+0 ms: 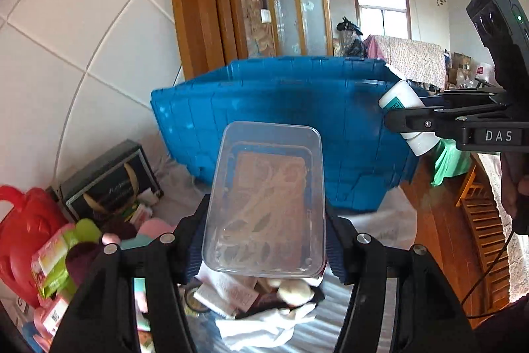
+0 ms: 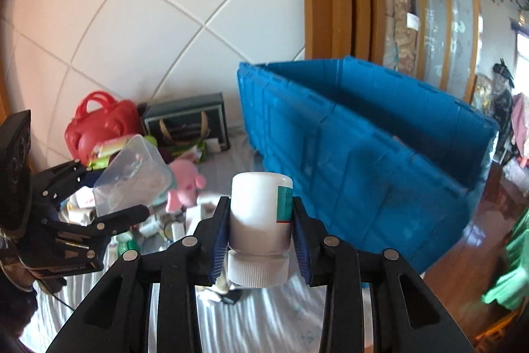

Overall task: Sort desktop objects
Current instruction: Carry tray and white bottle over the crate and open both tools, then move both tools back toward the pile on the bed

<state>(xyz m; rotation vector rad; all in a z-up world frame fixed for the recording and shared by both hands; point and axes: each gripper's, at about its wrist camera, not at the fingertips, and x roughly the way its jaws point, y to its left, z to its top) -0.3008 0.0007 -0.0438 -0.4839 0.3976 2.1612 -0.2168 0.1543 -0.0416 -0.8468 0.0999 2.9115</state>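
Presently, the blue crate (image 2: 363, 154) stands open-topped ahead, its near rim unobstructed, clutter lying well left of it. The left gripper (image 1: 264, 240) clamps a clear plastic box (image 1: 267, 197) about half-spread, held short of the crate wall. The right gripper (image 2: 261, 240), narrower, pinches a white bottle (image 2: 261, 210), cap nearest the camera.

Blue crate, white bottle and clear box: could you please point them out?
Blue crate (image 2: 363, 161): right wrist view, side wall.
White bottle (image 2: 258, 204): right wrist view, body.
Clear box (image 1: 267, 197): left wrist view, base.
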